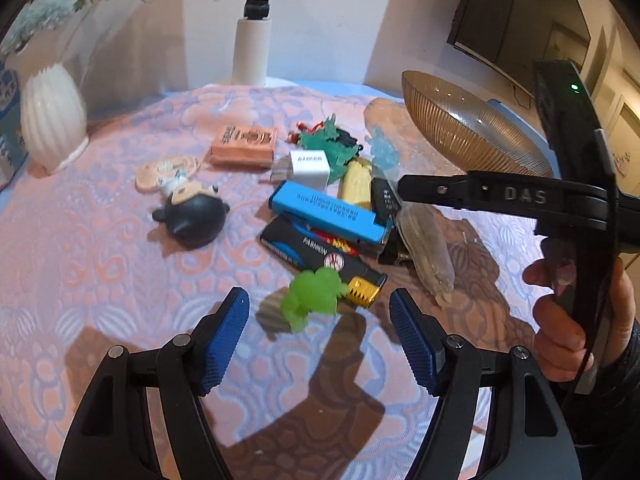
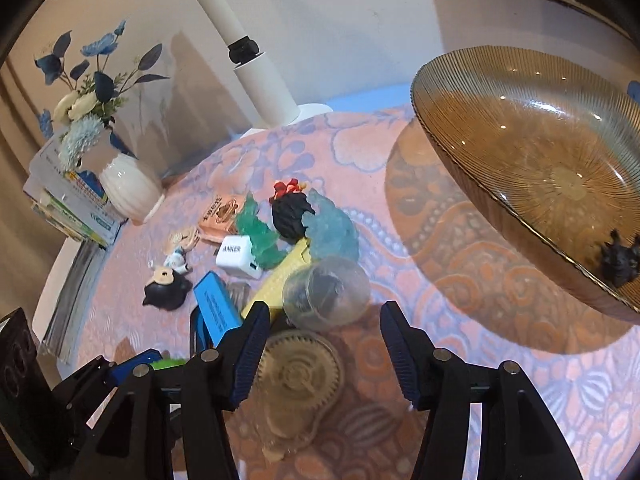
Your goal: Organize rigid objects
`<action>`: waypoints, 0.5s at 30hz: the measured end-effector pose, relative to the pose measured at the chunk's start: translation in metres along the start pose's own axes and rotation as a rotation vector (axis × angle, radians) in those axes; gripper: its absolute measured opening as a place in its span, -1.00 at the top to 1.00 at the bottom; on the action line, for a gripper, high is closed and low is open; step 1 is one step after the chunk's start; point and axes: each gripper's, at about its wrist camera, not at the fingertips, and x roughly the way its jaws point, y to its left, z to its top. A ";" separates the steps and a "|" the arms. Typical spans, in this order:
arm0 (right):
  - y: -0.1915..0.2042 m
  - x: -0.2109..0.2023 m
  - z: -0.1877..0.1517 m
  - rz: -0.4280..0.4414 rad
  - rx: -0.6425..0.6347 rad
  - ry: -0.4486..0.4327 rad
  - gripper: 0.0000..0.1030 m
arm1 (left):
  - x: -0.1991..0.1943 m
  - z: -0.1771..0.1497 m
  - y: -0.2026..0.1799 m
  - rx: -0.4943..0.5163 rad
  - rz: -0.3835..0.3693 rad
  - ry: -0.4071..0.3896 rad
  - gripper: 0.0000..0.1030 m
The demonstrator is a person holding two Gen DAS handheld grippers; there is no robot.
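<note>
- Where the worktop [image 1: 120, 280] shows bare, its cover is a pink and lilac cloth with an embossed floral pattern; pale walls stand behind its far edge, and a dark screen [image 1: 516, 20] hangs on the wall to the right.
- At the far edge a white pole on a round base [image 2: 256, 76] rises, and toward the far left corner a ribbed white vase [image 2: 130, 190] of blue and cream flowers stands beside a stack of papers [image 2: 68, 204].
- Readable writing: "ANKER" on the white charger [image 2: 236, 258], "FASMON" on the black lighter [image 1: 324, 258], and "DAS" on the right hand-held gripper [image 1: 404, 188] as the left camera sees it. Print on the blue box [image 1: 332, 212] and the orange packet [image 1: 244, 146] is too small to read.
- The rigid objects lie in a loose heap near the middle of the worktop: a black round-headed figure [image 1: 192, 216], green [image 2: 260, 236], pale blue [image 2: 334, 228] and black-and-red [image 2: 290, 210] figures, a yellow piece [image 1: 356, 180], and a clear cup [image 2: 326, 294] on its side.
- A translucent green frog-like toy [image 1: 314, 294] lies at the near end of the heap, touching the lighter.
- A ribbed amber glass bowl [image 2: 460, 128] sits toward the far right edge, with one small black figure [image 2: 620, 260] inside it.
- The left hand-held gripper [image 1: 320, 334] hangs with its jaws well apart, empty, the green toy just ahead of it.
- The right hand-held gripper has its jaws parted and empty; a tan gear-shaped piece [image 2: 300, 372] lies on the cloth below the gap.
</note>
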 end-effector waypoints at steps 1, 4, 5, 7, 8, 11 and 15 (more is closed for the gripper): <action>0.001 0.001 0.000 0.007 0.001 -0.001 -0.08 | 0.001 0.001 0.000 0.006 -0.007 0.000 -0.28; 0.002 0.004 0.001 0.024 0.009 -0.014 -0.08 | 0.005 0.003 0.001 0.008 -0.030 0.005 0.11; 0.002 0.004 0.001 0.024 0.012 -0.024 -0.02 | 0.006 0.003 0.002 0.002 -0.045 0.005 0.21; 0.001 0.004 0.000 0.006 0.005 -0.041 0.29 | 0.006 0.003 0.003 0.000 -0.050 -0.011 0.47; 0.000 0.004 -0.001 -0.008 -0.003 -0.054 0.29 | 0.003 0.002 0.002 0.003 -0.053 -0.027 0.46; -0.003 -0.004 -0.005 -0.008 0.002 -0.097 0.30 | -0.004 0.001 0.003 -0.002 -0.039 -0.062 0.46; 0.003 -0.030 -0.007 -0.004 -0.031 -0.158 0.30 | -0.018 0.001 0.008 -0.037 -0.039 -0.104 0.47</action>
